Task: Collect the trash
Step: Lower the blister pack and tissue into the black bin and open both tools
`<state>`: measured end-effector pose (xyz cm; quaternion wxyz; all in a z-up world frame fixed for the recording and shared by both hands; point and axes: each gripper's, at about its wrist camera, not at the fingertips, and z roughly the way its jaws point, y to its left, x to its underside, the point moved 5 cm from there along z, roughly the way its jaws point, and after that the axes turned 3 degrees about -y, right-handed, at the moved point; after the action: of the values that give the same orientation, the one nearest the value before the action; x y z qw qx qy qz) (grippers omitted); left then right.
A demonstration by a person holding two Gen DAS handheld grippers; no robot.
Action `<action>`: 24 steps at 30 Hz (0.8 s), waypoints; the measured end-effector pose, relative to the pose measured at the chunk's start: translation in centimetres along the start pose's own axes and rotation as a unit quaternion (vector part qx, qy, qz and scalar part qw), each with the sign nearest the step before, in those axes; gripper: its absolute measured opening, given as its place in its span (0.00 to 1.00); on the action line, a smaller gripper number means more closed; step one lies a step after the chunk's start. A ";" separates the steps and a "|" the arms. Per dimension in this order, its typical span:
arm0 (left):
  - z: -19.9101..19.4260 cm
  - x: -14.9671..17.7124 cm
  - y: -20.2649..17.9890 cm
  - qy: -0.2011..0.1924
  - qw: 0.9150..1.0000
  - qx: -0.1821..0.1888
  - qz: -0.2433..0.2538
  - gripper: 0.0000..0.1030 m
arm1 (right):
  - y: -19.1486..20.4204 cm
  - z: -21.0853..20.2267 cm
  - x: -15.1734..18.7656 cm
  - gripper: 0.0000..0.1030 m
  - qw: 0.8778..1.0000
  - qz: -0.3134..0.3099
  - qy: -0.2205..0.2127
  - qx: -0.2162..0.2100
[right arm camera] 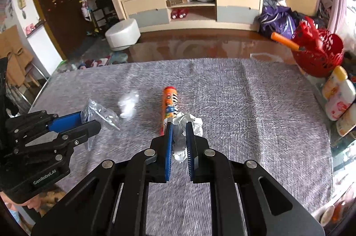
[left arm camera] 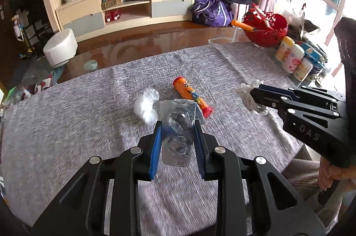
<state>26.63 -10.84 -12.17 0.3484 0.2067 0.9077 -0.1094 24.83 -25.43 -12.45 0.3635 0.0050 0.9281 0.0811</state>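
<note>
Now, left gripper (left arm camera: 178, 127) clamping blister pack (left arm camera: 176, 147), right gripper (right arm camera: 179, 129) clamping paper wad (right arm camera: 189, 122)

Your left gripper (left arm camera: 178, 125) pinches a crinkled, glossy foil-and-clear-plastic blister pack (left arm camera: 178, 142); your right gripper (right arm camera: 179, 127) holds crumpled matt white paper (right arm camera: 187, 125). Both lie above a coarse grey woven cloth (right arm camera: 244, 102), beside a smooth, shiny orange plastic tube (right arm camera: 170, 102).

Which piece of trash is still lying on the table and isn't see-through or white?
The orange tube with the red cap, lying on its side. The white wad beside it is pale, and each hand-held gripper already holds a piece.
</note>
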 end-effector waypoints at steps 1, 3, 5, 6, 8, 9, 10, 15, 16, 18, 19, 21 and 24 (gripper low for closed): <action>-0.9 0.3 -0.1 -0.004 1.000 -0.002 0.000 0.25 | 0.3 -0.9 0.2 0.13 1.000 -0.003 -0.004 0.000; -2.7 1.0 -0.4 -0.010 1.000 -0.006 -0.002 0.25 | 1.1 -2.6 0.5 0.13 1.000 -0.009 -0.011 -0.002; -4.3 1.7 -0.6 -0.014 1.000 -0.007 -0.005 0.25 | 1.6 -3.8 0.9 0.13 1.000 -0.013 -0.015 -0.004; -5.4 2.2 -0.8 -0.018 1.000 -0.009 -0.006 0.25 | 1.9 -4.5 1.2 0.13 1.000 -0.014 -0.017 -0.006; -7.0 3.1 -1.1 -0.023 1.000 -0.012 -0.009 0.25 | 2.6 -5.7 2.2 0.13 1.000 -0.014 -0.019 -0.010; -7.5 3.5 -1.2 -0.025 1.000 -0.012 -0.010 0.25 | 2.9 -6.2 2.6 0.13 1.000 -0.015 -0.019 -0.012; -8.2 4.1 -1.4 -0.027 0.999 -0.012 -0.011 0.25 | 3.2 -6.7 3.2 0.13 1.000 -0.016 -0.019 -0.014; -10.4 7.2 -2.2 -0.026 0.999 -0.011 -0.016 0.25 | 4.4 -8.5 6.1 0.13 0.999 -0.019 -0.014 -0.025; -10.7 8.0 -2.3 -0.024 1.000 -0.011 -0.017 0.25 | 4.6 -8.8 6.8 0.13 0.999 -0.019 -0.012 -0.027; -11.1 9.4 -2.7 -0.021 1.000 -0.009 -0.018 0.25 | 4.9 -9.2 8.3 0.13 0.999 -0.022 -0.006 -0.031; -11.2 10.1 -2.9 -0.019 1.000 -0.008 -0.018 0.25 | 5.1 -9.3 8.9 0.13 0.999 -0.022 -0.004 -0.031; -11.2 11.7 -3.3 -0.011 1.000 -0.005 -0.019 0.25 | 5.4 -9.4 10.2 0.13 0.999 -0.025 0.005 -0.032; -10.7 14.5 -3.8 0.007 1.000 0.002 -0.022 0.25 | 5.9 -8.8 13.0 0.13 0.999 -0.030 0.025 -0.033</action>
<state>8.90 -6.19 -13.92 0.3393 0.1882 0.9142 -0.1172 9.01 -19.97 -13.91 0.3425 -0.0369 0.9333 0.1013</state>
